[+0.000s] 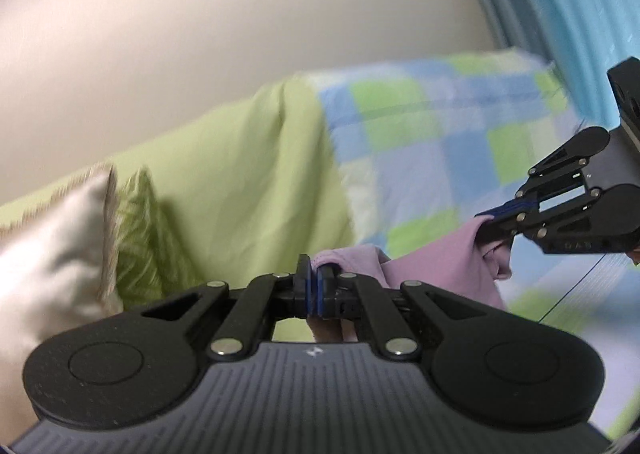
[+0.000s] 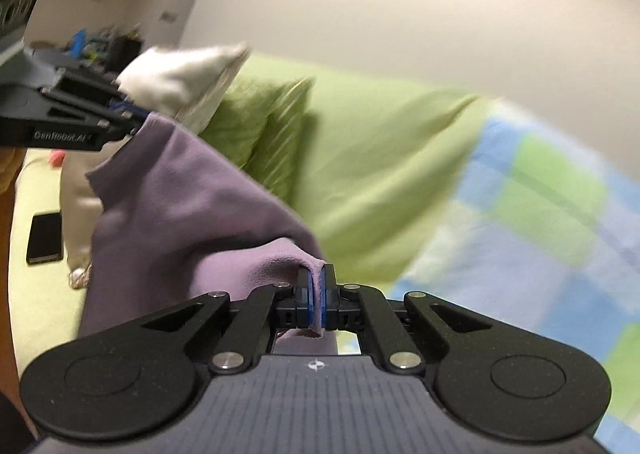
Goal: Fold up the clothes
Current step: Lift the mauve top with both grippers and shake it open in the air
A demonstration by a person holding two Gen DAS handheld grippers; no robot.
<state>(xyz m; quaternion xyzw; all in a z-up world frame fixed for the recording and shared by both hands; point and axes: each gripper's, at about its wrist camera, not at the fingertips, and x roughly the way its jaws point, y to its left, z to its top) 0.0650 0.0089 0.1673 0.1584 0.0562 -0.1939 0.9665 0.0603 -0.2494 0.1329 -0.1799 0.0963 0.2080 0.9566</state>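
A lilac garment point(image 1: 440, 258) hangs in the air between both grippers, above a bed. My left gripper point(image 1: 315, 282) is shut, pinching one edge of the cloth between its blue pads. In the left wrist view the right gripper point(image 1: 490, 219) comes in from the right edge and clamps another bunched corner. The right wrist view shows the lilac garment point(image 2: 180, 213) draped from the left gripper point(image 2: 134, 115) at upper left down to my right gripper point(image 2: 317, 294), which is shut on a fold of it. The lower part of the garment is hidden behind the gripper bodies.
A green sheet point(image 1: 248, 181) and a blue-green checked quilt point(image 1: 432, 133) cover the bed. A white pillow point(image 1: 52, 246) and a green striped pillow point(image 1: 140, 238) lie at the left. A black phone point(image 2: 45, 238) rests on the bed. A turquoise curtain point(image 1: 560, 5) hangs at right.
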